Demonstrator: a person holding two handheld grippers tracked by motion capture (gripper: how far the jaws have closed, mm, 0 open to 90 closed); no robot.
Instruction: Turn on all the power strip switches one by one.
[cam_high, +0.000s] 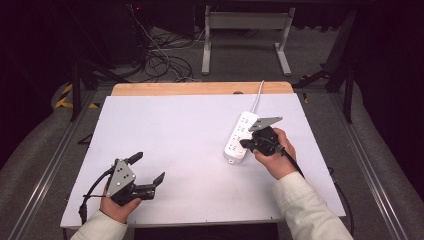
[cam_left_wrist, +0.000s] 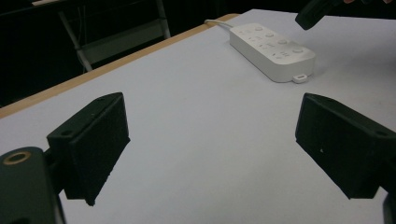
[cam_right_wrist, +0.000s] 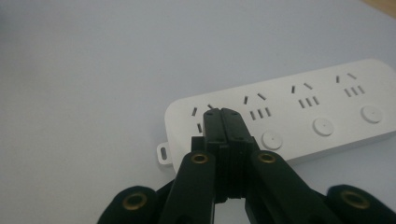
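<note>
On the desk (cam_high: 165, 130): power strip (cam_high: 240, 137) just under right gripper (cam_high: 245, 143) | jaws closed, empty | left gripper (cam_high: 149, 168) well apart, jaws open.

Power strip (cam_right_wrist: 299, 109): far end cut off by the right gripper view's edge; nearest socket partly hidden behind the pressed-together right tongs (cam_right_wrist: 226, 122). Its cord (cam_high: 258, 95) runs off the table's (cam_high: 165, 125) far edge.

You've got one white power strip (cam_high: 239, 138) on the bench (cam_high: 165, 150), just under your right tool (cam_high: 246, 143); two tools total, left tool (cam_high: 148, 167) well apart.
</note>
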